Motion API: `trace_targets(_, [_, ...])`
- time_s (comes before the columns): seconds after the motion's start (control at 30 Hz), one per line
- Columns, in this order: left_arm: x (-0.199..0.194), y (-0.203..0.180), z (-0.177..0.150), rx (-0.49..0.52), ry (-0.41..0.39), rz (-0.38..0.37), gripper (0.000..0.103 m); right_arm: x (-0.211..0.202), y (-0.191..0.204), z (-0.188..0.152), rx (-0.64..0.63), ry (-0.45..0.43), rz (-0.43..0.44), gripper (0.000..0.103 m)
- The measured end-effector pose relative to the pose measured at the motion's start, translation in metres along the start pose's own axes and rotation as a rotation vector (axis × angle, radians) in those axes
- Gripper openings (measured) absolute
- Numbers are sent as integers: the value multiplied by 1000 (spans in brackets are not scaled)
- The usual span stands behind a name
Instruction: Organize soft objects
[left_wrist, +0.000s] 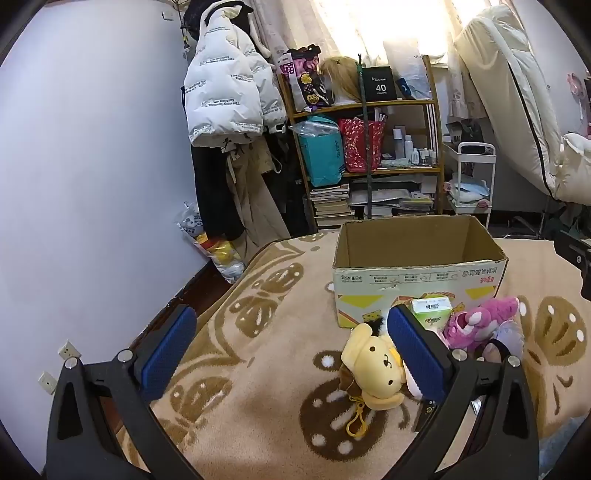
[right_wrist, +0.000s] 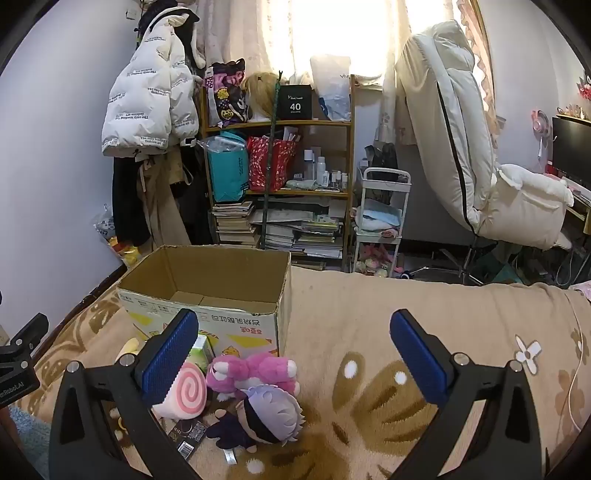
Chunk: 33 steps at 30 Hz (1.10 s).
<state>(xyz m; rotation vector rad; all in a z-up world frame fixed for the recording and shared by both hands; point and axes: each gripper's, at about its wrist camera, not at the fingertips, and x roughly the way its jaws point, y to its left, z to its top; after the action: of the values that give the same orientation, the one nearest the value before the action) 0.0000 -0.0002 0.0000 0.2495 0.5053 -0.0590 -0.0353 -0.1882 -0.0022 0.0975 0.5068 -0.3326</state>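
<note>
1. Landmark: the open cardboard box (right_wrist: 207, 291) stands upright on the blanket-covered bed (right_wrist: 388, 317). From what shows of its floor, nothing lies in it, so I judge the sorting has not yet begun.
2. The soft things lie in a loose heap just in front of the box's printed wall: a yellow dog plush (left_wrist: 373, 365) with a keyring clip, a pink bear plush (right_wrist: 255, 369), a pink swirl cushion (right_wrist: 186, 393), and a doll with pale lilac hair (right_wrist: 271, 413) nearest the cameras. A green-and-white tissue pack (left_wrist: 432, 310) leans against the box wall.
3. The left gripper (left_wrist: 284, 350) has its jaws spread wide with nothing between them; the yellow dog lies just beside its right-hand finger, not inside the gap.
4. The right gripper (right_wrist: 291, 354) is likewise wide and carries nothing; the pink bear and the doll lie within its span, toward its left finger.
5. To do the first pick well, I would take one toy per gripper: left on the yellow dog, right on the pink bear.
6. Centre the toy between the jaws, then close on the bulk of the body, not on an ear or the clip.
7. Lift clear of the box rim before releasing, lest the rim catch a dangling limb.
</note>
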Motion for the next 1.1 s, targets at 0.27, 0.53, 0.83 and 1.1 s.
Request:
trace_targets(0.27, [0, 3, -1, -9, 2, 8, 102, 0, -1, 0, -3, 4, 0, 103])
trace_targets(0.53, [1, 0, 0, 2, 2, -2, 102, 0, 1, 0, -10, 2, 0, 103])
trace_targets(0.83, [-1, -6, -5, 3, 6, -2, 102, 1, 1, 0, -10, 4, -1, 103])
trace_targets(1.1, [-1, -5, -7, 5, 8, -2, 102, 1, 1, -1, -11, 6, -2, 103])
